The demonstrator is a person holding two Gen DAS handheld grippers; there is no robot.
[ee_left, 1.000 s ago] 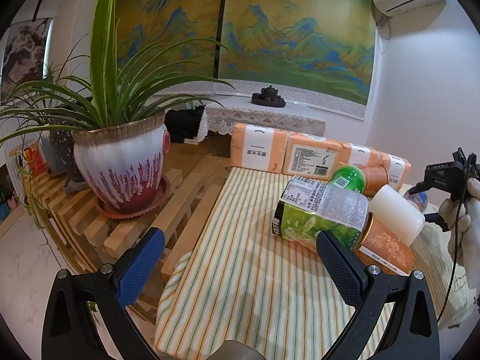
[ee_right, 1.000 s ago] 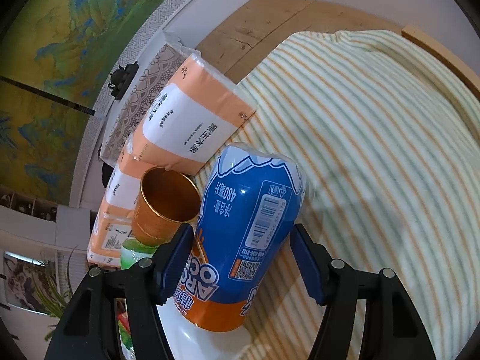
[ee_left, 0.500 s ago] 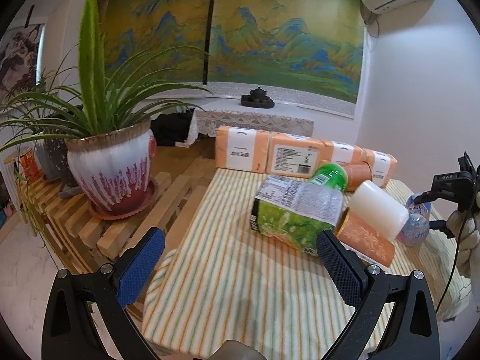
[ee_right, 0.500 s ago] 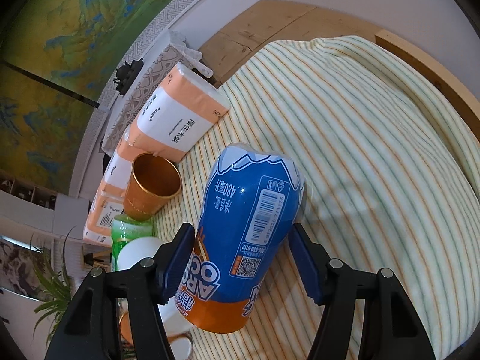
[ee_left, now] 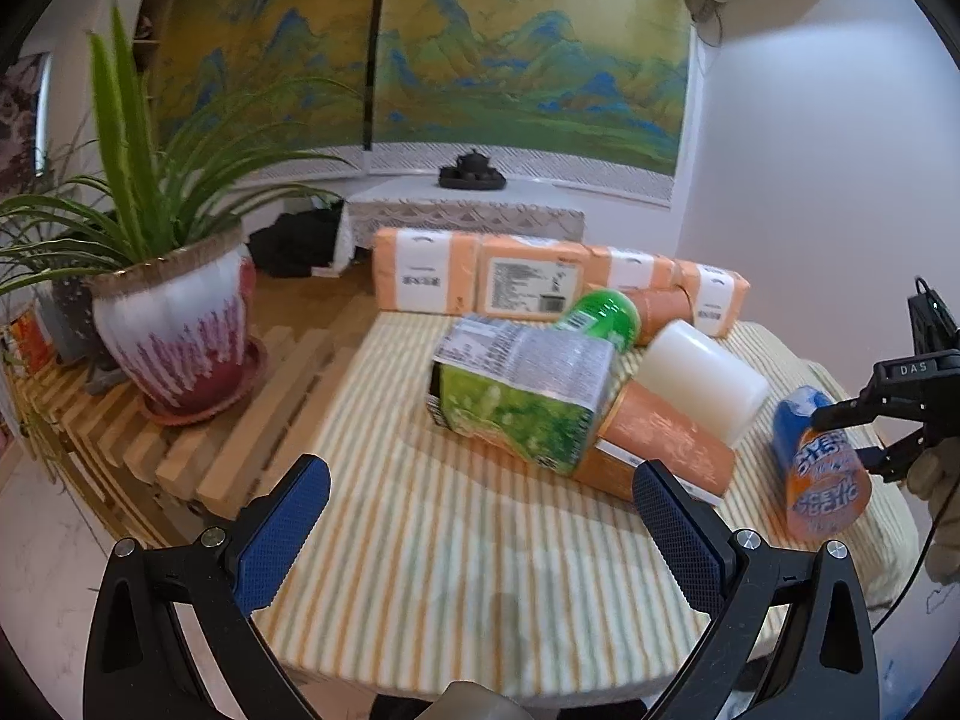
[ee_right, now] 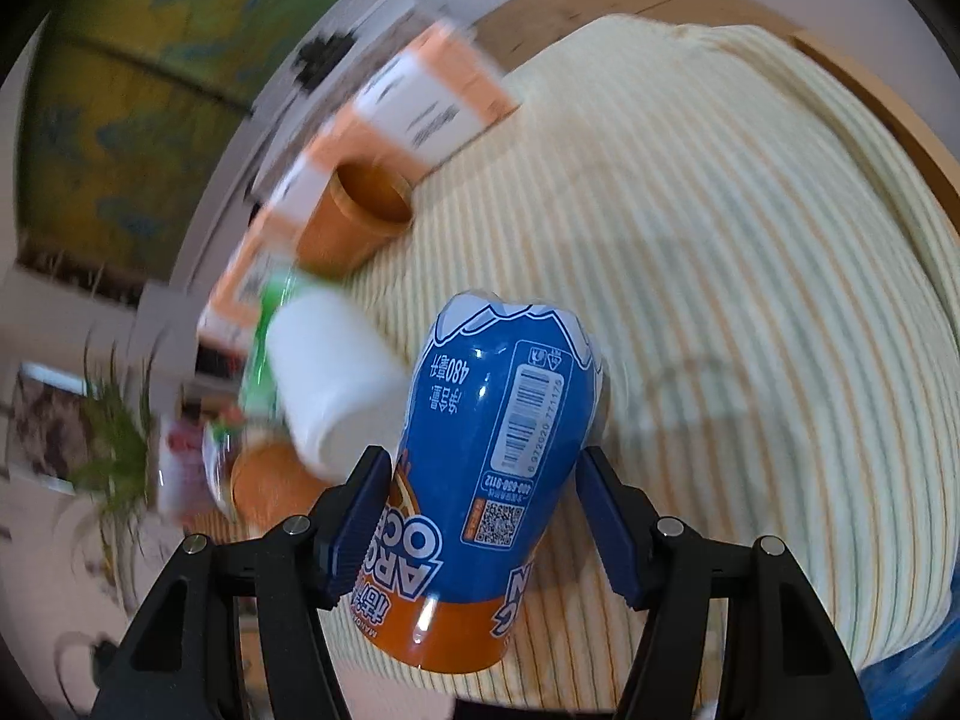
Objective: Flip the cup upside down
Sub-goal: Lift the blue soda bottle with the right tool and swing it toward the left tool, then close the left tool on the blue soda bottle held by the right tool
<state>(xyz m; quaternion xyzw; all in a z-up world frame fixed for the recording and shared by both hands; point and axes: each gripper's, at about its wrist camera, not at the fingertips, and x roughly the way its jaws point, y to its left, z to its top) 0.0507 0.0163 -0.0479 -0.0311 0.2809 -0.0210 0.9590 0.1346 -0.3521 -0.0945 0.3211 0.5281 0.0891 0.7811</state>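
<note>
A blue-and-orange printed cup (ee_right: 498, 468) sits between the fingers of my right gripper (ee_right: 483, 462), which is shut on its sides. The blue end points away from the camera toward the striped cloth (ee_right: 750, 300). In the left wrist view the same cup (ee_left: 819, 468) hangs tilted over the cloth's right side, held by the right gripper (ee_left: 864, 420) and a gloved hand (ee_left: 942, 498). My left gripper (ee_left: 480, 480) is open with nothing in it, low at the near edge of the cloth (ee_left: 480, 570).
A green-labelled bottle (ee_left: 522, 396), an orange can (ee_left: 660, 450) and a white cup (ee_left: 702, 381) lie piled mid-cloth. A copper cup (ee_right: 360, 222) lies by orange tissue packs (ee_left: 534, 282) at the back. A potted plant (ee_left: 174, 336) stands on wooden slats to the left.
The left gripper has drawn back, so more of the cloth shows. The right gripper has swung with the cup still in its grip, and its view is now motion-blurred.
</note>
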